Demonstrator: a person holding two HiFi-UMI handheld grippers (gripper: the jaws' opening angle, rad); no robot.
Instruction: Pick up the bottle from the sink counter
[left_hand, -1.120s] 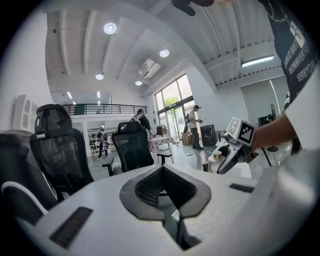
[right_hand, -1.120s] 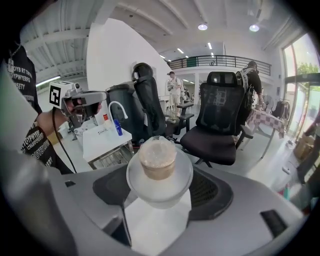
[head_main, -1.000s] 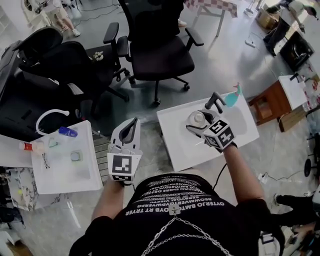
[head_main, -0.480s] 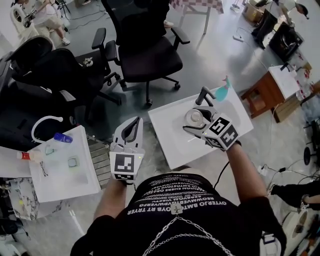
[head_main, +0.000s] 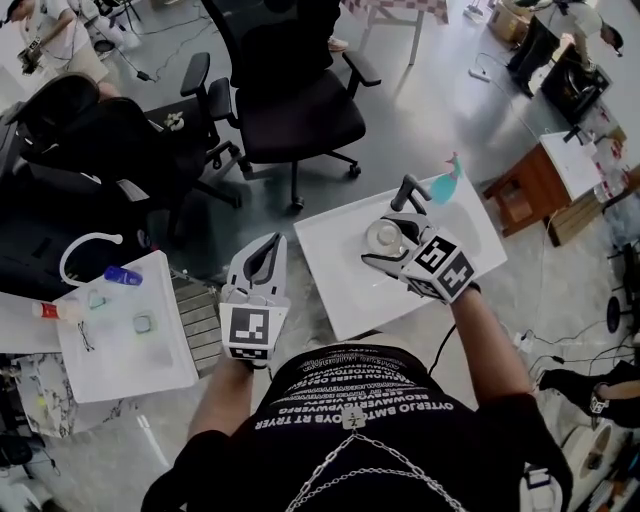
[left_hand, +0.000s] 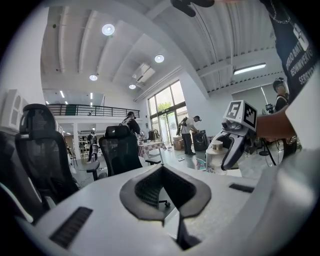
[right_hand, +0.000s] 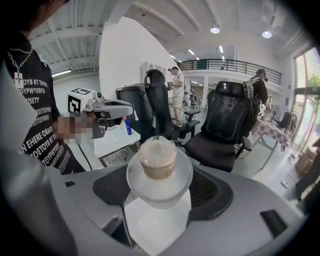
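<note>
A clear bottle (right_hand: 157, 159) with a tan cap sits between the jaws of my right gripper (right_hand: 159, 181), which is shut on it. In the head view this right gripper (head_main: 392, 240) holds the bottle (head_main: 384, 238) over the white sink counter (head_main: 345, 275), just in front of the dark faucet (head_main: 405, 192). My left gripper (head_main: 262, 260) hangs left of the counter with its jaws together and nothing in them. From the left gripper view, the right gripper (left_hand: 235, 137) and the bottle (left_hand: 215, 156) show at the right.
Black office chairs (head_main: 290, 95) stand behind the counter. A white side table (head_main: 120, 345) at the left carries a blue bottle (head_main: 122, 275) and small items. A wooden stand (head_main: 530, 190) is at the right. A teal object (head_main: 445, 184) sits by the faucet. People stand far off.
My right gripper keeps its hold on the bottle over the counter. Both grippers have barely shifted; mainly the head view has moved a little.
</note>
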